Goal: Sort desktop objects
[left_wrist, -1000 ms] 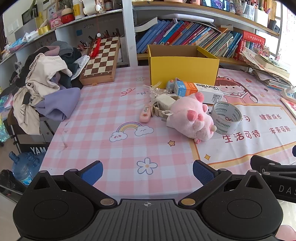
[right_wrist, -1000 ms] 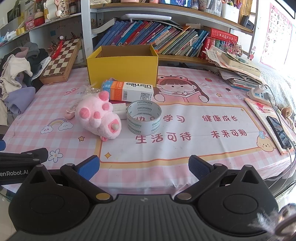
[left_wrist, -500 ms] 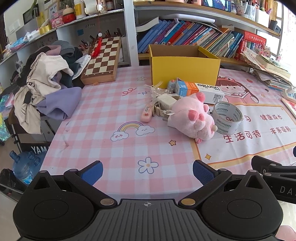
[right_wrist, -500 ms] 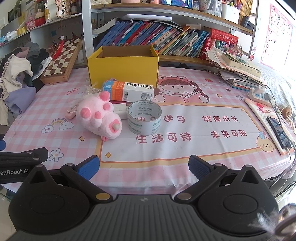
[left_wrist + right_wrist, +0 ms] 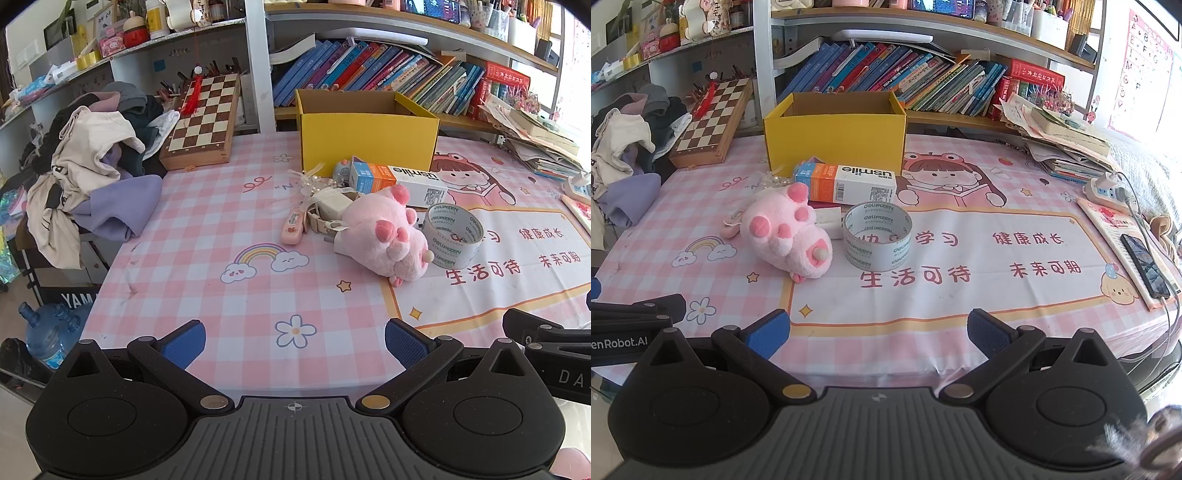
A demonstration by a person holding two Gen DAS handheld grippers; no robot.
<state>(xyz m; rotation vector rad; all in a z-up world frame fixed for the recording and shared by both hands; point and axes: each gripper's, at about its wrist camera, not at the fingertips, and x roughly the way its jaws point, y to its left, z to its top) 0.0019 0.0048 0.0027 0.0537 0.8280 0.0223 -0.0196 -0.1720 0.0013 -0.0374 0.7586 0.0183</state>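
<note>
A pink plush toy (image 5: pixel 384 236) lies mid-table beside a roll of clear tape (image 5: pixel 453 235). Behind them lie an orange-and-white usmile box (image 5: pixel 397 181), a white charger with cable (image 5: pixel 332 210), a small pink device (image 5: pixel 293 228) and a beaded ribbon trinket (image 5: pixel 314 181). An open yellow cardboard box (image 5: pixel 365 136) stands at the back. The right wrist view shows the plush (image 5: pixel 786 236), tape (image 5: pixel 878 234), usmile box (image 5: pixel 846 183) and yellow box (image 5: pixel 834 136). My left gripper (image 5: pixel 294 341) and right gripper (image 5: pixel 877 334) are open and empty at the table's near edge.
A chessboard (image 5: pixel 203 122) leans at the back left next to a pile of clothes (image 5: pixel 85 177). Bookshelves line the back. Stacked papers (image 5: pixel 1067 144), a power strip (image 5: pixel 1108 188) and a phone on a booklet (image 5: pixel 1141 254) sit at the right. A water bottle (image 5: pixel 48 332) stands below.
Both views have shifted slightly, with the objects drifting a little to the right in the frames. Nothing on the table has moved and both grippers stay open.
</note>
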